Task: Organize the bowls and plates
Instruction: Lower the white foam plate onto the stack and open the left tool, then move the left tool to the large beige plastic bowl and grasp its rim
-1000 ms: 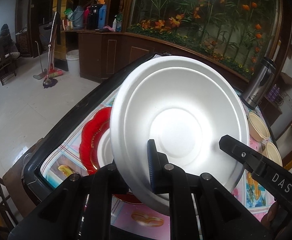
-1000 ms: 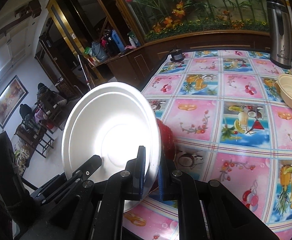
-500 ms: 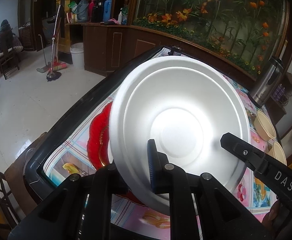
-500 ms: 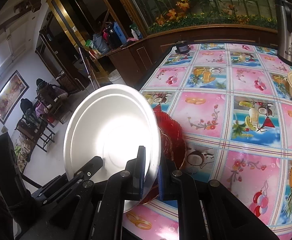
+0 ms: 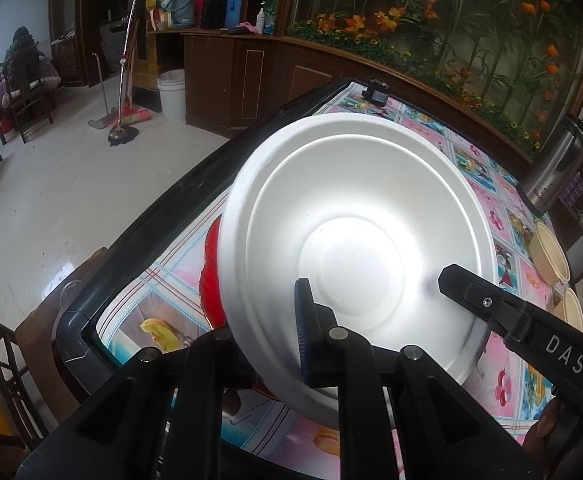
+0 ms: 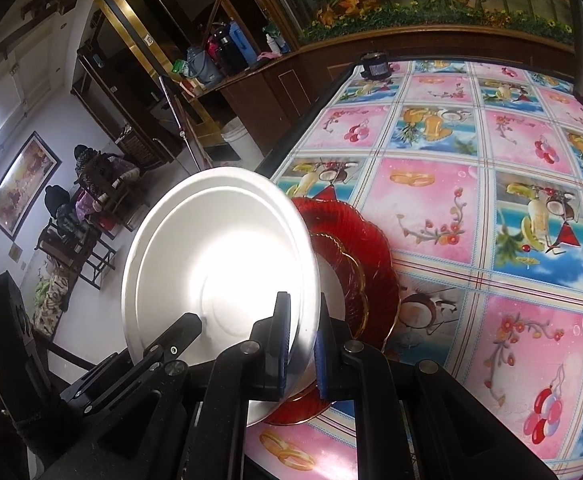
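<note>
left hand-held gripper and right hand-held gripper both clamped on the rim of a tilted white foam plate mid-frame, red glass plate right behind on the table, beige bowls far right

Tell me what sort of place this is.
Most likely a home's dining or living room. A table under a fruit-print oilcloth holds a red glass plate; a wooden counter carries thermos jugs, and a broom leans beside it.
</note>
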Action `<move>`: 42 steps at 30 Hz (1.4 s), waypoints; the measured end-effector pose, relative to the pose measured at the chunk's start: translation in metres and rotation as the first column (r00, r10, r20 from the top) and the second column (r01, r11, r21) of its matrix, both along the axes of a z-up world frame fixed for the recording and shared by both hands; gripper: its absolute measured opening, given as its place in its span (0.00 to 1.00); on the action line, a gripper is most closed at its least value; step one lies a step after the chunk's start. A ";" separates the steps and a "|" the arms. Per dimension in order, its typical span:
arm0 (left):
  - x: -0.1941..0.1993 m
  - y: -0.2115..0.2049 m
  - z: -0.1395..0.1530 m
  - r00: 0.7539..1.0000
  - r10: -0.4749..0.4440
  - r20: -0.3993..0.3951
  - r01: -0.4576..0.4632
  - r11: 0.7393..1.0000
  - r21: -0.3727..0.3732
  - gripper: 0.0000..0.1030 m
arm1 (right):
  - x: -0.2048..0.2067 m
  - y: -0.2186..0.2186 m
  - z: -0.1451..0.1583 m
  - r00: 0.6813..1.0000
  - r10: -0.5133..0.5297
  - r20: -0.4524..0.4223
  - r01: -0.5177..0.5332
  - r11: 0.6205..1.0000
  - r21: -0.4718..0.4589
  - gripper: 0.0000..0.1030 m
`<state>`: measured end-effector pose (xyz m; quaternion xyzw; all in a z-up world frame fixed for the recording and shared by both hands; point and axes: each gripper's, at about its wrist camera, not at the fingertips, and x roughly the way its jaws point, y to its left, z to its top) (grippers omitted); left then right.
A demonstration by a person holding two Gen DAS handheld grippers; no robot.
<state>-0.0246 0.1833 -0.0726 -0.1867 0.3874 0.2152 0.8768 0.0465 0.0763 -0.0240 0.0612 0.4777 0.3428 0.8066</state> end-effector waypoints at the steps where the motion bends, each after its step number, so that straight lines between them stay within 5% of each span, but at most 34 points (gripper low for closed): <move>1: 0.001 0.001 -0.002 1.000 0.004 -0.007 -0.004 1.000 0.001 0.12 | 0.001 0.001 -0.002 1.000 0.001 -0.002 -0.001 1.000 -0.003 0.10; 18: 0.004 0.004 -0.004 1.000 0.026 -0.016 -0.027 0.999 -0.022 0.13 | 0.000 0.014 -0.009 1.000 0.011 0.021 -0.010 0.998 -0.055 0.14; 20: 0.004 0.005 -0.004 0.999 0.030 -0.018 -0.031 0.999 -0.025 0.17 | 0.000 0.014 -0.009 1.000 0.008 0.027 -0.006 0.998 -0.059 0.14; 22: 0.003 0.008 -0.004 0.999 0.037 -0.020 -0.037 0.999 -0.037 0.35 | 0.001 0.013 -0.008 0.999 0.001 0.034 0.002 0.997 -0.071 0.15; 24: 0.000 0.010 -0.002 0.999 0.051 -0.002 -0.051 0.997 -0.054 0.51 | 0.001 0.011 -0.006 0.999 -0.006 0.041 0.009 0.998 -0.069 0.33; 26: -0.004 0.012 0.002 0.997 0.069 0.021 -0.068 0.996 -0.052 0.54 | 0.000 0.009 -0.004 0.999 -0.011 0.047 0.013 0.999 -0.052 0.42; 31: -0.012 0.016 0.013 0.993 0.101 0.068 -0.097 0.994 -0.058 0.56 | -0.001 0.006 0.002 0.998 -0.021 0.061 0.024 0.999 -0.044 0.42; 36: -0.021 0.018 0.022 0.978 0.155 0.140 -0.144 0.986 -0.087 0.73 | 0.000 -0.007 0.012 0.996 -0.062 0.065 0.062 0.998 -0.001 0.66; 42: -0.026 0.002 0.043 0.965 0.123 0.230 -0.108 0.991 -0.078 0.77 | 0.001 -0.041 0.026 0.993 -0.117 0.014 0.115 0.987 0.112 0.81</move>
